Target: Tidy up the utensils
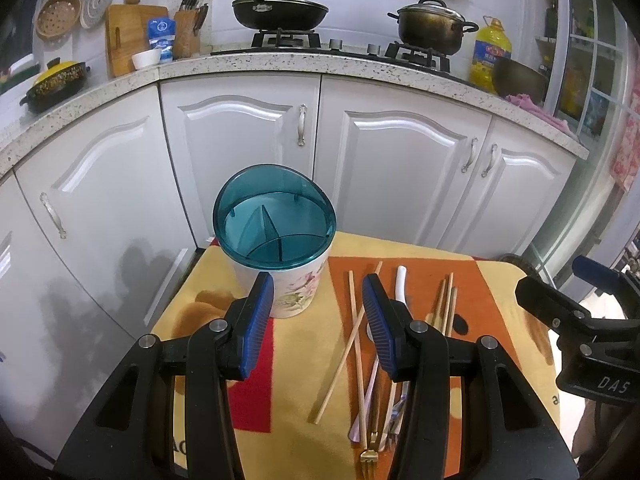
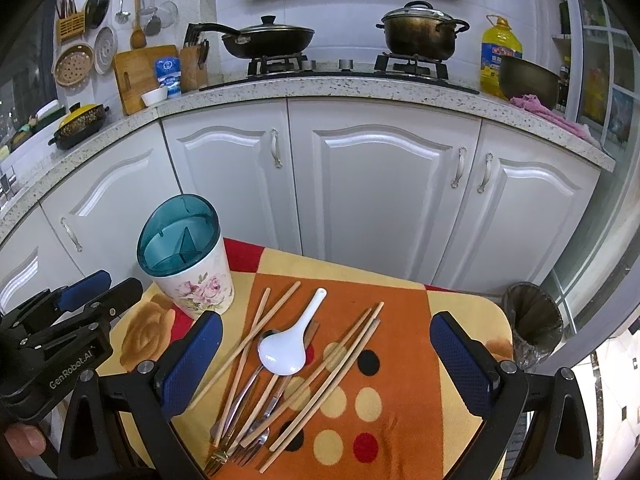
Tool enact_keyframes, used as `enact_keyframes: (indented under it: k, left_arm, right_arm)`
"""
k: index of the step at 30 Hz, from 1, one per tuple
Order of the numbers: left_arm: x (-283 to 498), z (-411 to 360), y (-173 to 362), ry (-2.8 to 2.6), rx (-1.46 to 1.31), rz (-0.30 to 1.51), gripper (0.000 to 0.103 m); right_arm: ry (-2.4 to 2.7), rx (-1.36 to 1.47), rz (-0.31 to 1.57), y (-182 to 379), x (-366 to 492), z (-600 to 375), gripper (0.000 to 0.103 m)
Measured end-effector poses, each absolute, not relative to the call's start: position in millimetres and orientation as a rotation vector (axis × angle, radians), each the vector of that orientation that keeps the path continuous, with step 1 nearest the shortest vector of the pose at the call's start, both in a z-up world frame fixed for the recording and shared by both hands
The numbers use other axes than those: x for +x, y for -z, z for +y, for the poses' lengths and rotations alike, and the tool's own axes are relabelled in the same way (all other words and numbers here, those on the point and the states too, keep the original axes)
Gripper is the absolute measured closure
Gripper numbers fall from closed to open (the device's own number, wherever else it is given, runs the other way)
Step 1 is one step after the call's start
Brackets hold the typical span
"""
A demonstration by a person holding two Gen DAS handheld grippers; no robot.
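Note:
A floral utensil holder (image 1: 292,284) with a teal divided top (image 1: 274,224) stands at the table's far left; it also shows in the right wrist view (image 2: 196,284). A pile of wooden chopsticks (image 2: 340,364), a white ceramic spoon (image 2: 284,350), metal forks (image 2: 244,452) and a metal spoon lies on the orange cloth (image 2: 400,320). My left gripper (image 1: 318,300) is open and empty, just in front of the holder, left of the pile (image 1: 360,344). My right gripper (image 2: 326,352) is wide open and empty above the pile.
The small table (image 1: 500,280) stands before white kitchen cabinets (image 2: 380,184). A dark bin (image 2: 534,324) sits off the table's right edge. The counter behind carries pots, an oil bottle and a knife block.

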State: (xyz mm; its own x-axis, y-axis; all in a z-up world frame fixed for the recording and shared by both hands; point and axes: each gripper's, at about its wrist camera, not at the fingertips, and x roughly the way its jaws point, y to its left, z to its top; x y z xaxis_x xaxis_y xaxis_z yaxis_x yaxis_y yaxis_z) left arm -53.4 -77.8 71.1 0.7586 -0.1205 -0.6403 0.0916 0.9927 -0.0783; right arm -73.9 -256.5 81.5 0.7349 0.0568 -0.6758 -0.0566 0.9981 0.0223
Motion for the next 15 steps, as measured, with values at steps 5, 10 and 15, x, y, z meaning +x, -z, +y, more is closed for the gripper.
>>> enact_keyframes:
  k: [5, 10, 15]
  left_arm:
    - [-53.9, -79.4, -71.5, 0.126, -0.039, 0.696, 0.057]
    - [-53.0, -77.5, -67.9, 0.142, -0.056, 0.704, 0.057]
    - [-49.0, -76.2, -62.7, 0.147, -0.063, 0.724, 0.057]
  right_arm:
    - [-0.060, -0.003, 0.748, -80.9, -72.6, -256.8, 0.000]
    - [-0.048, -0.002, 0.756, -79.1, -70.9, -259.1, 0.000]
    - [-0.040, -0.005, 0.771, -74.0, -68.7, -261.8, 0.000]
